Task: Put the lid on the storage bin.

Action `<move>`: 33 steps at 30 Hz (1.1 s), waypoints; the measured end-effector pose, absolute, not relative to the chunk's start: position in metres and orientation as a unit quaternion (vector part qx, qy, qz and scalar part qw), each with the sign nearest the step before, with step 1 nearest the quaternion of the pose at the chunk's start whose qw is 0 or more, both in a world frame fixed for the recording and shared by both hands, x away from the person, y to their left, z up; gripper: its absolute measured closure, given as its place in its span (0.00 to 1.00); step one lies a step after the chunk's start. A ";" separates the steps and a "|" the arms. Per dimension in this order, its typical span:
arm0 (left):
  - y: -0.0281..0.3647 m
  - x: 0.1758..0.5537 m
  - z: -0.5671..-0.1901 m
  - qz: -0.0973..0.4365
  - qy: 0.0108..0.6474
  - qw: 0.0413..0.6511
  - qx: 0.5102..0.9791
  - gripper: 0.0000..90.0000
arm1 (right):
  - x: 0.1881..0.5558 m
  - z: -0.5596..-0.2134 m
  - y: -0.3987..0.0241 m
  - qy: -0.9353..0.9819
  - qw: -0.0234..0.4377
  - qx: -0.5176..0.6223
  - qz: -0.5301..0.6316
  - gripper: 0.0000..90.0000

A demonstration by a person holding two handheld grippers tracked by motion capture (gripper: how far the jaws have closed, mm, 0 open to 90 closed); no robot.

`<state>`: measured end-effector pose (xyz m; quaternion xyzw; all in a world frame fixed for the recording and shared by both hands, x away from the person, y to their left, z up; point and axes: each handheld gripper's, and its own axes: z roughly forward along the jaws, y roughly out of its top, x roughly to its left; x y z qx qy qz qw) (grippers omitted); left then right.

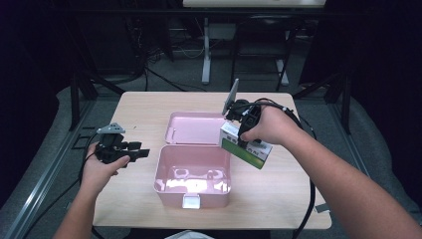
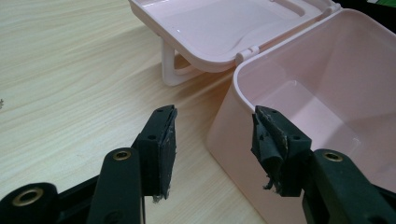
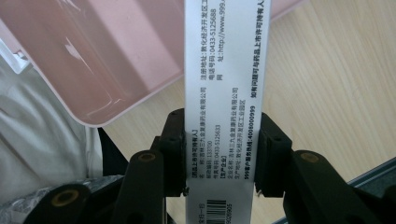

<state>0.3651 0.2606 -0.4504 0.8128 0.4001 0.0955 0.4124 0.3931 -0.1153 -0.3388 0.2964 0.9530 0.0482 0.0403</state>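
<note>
Here, the right gripper [image 1: 242,130] holds a green-and-white carton [image 1: 245,146] just past the right rim of the open pink box [image 1: 193,195]. In the right gripper view its pads clamp the carton's [image 3: 223,93] two narrow sides, jaws roughly half open. The carton's long axis runs out from the jaws and slants down to the right in the high view. The box cavity lies to the left and below, so the coming move likely means shifting leftward over the rim, then lowering. Lid [image 1: 194,127] lies flat behind on the wooden table [image 1: 278,199], clear of the path. The left gripper [image 1: 130,152] hovers at the box's left side, jaws apart and empty; the box corner [image 2: 243,74] sits just ahead of them. The right hand [image 1: 271,124] is the nearer one and does the placing.
</note>
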 end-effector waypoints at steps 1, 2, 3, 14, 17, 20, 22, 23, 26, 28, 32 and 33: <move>0.261 0.365 -0.450 0.095 0.400 0.413 0.813 0.55 | 0.393 -0.339 -0.113 0.955 0.041 0.291 0.047 0.68; 0.261 0.365 -0.450 0.095 0.400 0.413 0.813 0.55 | 0.392 -0.339 -0.111 0.956 0.042 0.285 0.048 0.68; 0.261 0.365 -0.450 0.095 0.400 0.414 0.812 0.55 | 0.392 -0.339 -0.109 0.958 0.043 0.280 0.046 0.68; 0.261 0.366 -0.451 0.091 0.400 0.411 0.814 0.55 | 0.381 -0.344 -0.085 0.971 0.028 0.233 0.041 0.68; 0.260 0.366 -0.451 0.089 0.401 0.411 0.814 0.55 | 0.378 -0.345 -0.076 0.974 0.025 0.220 0.042 0.68; 0.261 0.366 -0.451 0.090 0.401 0.411 0.814 0.55 | 0.374 -0.345 -0.068 0.976 0.024 0.210 0.043 0.68; 0.262 0.366 -0.451 0.091 0.399 0.412 0.814 0.55 | 0.371 -0.345 -0.062 0.977 0.026 0.206 0.046 0.68; 0.262 0.366 -0.451 0.091 0.400 0.413 0.813 0.55 | 0.370 -0.345 -0.059 0.978 0.027 0.203 0.047 0.68; 0.262 0.366 -0.451 0.091 0.398 0.412 0.814 0.55 | 0.367 -0.345 -0.051 0.979 0.027 0.196 0.050 0.68; 0.262 0.366 -0.451 0.091 0.398 0.413 0.814 0.55 | 0.364 -0.345 -0.045 0.980 0.026 0.192 0.050 0.68; 0.262 0.366 -0.451 0.090 0.400 0.412 0.814 0.55 | 0.359 -0.346 -0.034 0.982 0.021 0.180 0.051 0.68; 0.262 0.366 -0.451 0.089 0.400 0.412 0.813 0.55 | 0.357 -0.346 -0.032 0.982 0.021 0.178 0.051 0.68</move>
